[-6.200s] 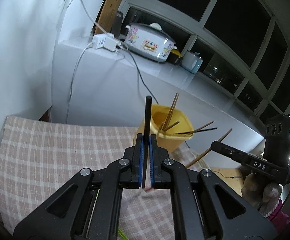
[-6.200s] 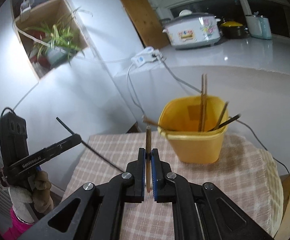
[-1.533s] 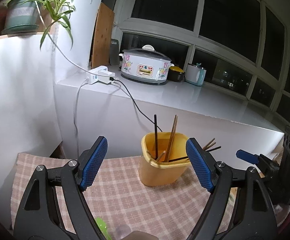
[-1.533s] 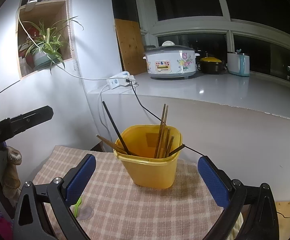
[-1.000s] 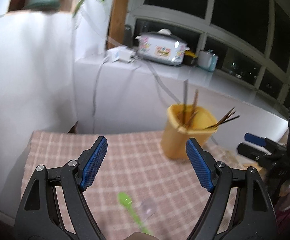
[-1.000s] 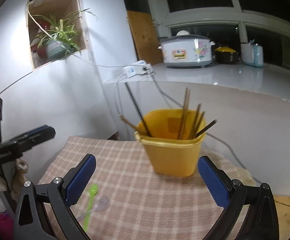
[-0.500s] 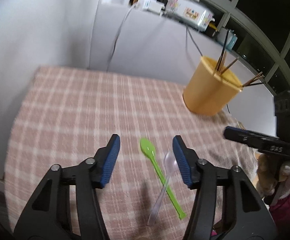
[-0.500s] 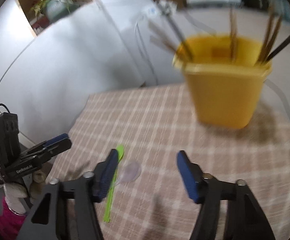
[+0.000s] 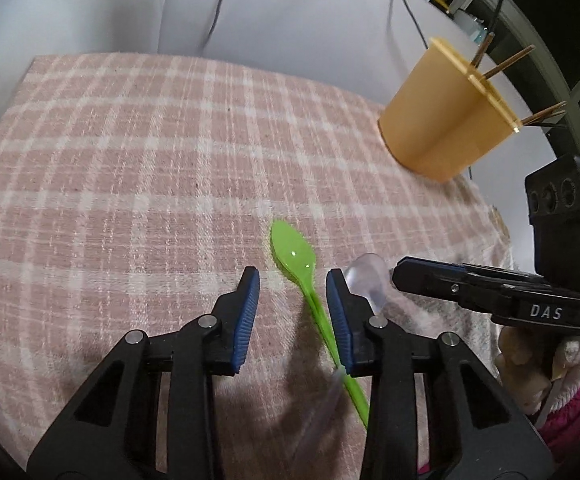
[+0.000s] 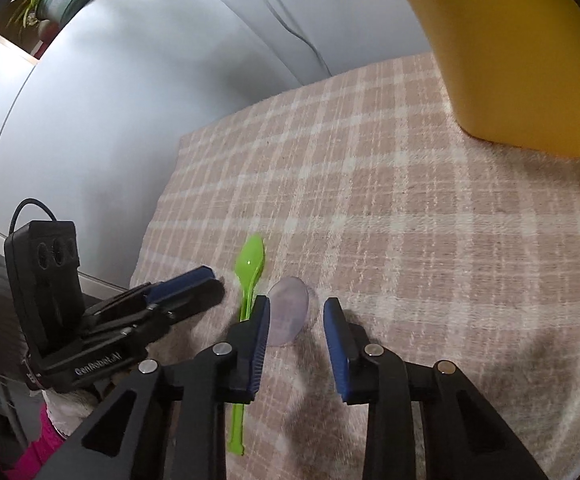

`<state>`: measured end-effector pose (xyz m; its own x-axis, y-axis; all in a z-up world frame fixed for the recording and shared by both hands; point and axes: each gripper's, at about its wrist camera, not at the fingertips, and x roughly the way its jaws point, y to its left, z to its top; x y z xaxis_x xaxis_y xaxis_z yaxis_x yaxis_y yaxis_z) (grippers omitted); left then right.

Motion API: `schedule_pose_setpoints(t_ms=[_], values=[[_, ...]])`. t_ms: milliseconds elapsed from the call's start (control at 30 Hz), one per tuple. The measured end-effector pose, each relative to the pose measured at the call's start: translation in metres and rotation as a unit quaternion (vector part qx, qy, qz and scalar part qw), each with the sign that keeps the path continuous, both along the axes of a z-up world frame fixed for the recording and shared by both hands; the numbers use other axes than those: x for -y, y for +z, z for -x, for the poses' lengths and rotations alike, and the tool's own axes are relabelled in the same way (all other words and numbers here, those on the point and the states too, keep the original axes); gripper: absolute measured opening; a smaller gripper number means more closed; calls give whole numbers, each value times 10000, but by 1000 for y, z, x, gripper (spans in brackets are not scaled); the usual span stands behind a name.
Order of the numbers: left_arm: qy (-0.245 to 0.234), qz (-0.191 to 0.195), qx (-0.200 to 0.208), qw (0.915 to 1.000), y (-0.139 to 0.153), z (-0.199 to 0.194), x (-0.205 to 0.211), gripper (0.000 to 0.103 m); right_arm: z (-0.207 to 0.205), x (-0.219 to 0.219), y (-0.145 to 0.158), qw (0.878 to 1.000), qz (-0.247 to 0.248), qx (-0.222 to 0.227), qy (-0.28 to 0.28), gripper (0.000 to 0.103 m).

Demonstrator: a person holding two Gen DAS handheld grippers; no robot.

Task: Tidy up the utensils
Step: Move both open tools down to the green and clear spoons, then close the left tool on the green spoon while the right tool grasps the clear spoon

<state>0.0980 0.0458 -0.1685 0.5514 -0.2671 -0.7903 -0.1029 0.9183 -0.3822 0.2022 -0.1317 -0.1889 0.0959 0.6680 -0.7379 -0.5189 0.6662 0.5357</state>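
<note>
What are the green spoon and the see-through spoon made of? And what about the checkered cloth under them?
The bright green spoon looks like glossy plastic: its bowl shows a small white glint. The clear, see-through spoon seems to be thin transparent plastic too, since the cloth pattern shows faintly through it. The pink-and-white checkered cloth looks like matte woven fabric, slightly fuzzy, with no shine.

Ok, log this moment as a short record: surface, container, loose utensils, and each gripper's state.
surface: pink checked cloth
container: yellow bin, upright at the far edge, chopsticks sticking out
loose utensils: green spoon and clear spoon, lying side by side on the cloth
left gripper: open, fingers either side of the green spoon's neck
right gripper: open, clear spoon's bowl between its fingers
</note>
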Motion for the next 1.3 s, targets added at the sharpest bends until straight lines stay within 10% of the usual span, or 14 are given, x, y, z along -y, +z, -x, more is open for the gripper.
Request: schedule_pose_setpoints(t_ms=[533, 1300], values=[[-166, -19, 50, 9998, -10, -30, 2, 21, -15, -44, -29, 9998, 139, -140, 0, 7], [-359, 161, 315, 9987, -3, -47, 57, 3, -25, 16, -9, 9998, 130, -6, -170, 2]])
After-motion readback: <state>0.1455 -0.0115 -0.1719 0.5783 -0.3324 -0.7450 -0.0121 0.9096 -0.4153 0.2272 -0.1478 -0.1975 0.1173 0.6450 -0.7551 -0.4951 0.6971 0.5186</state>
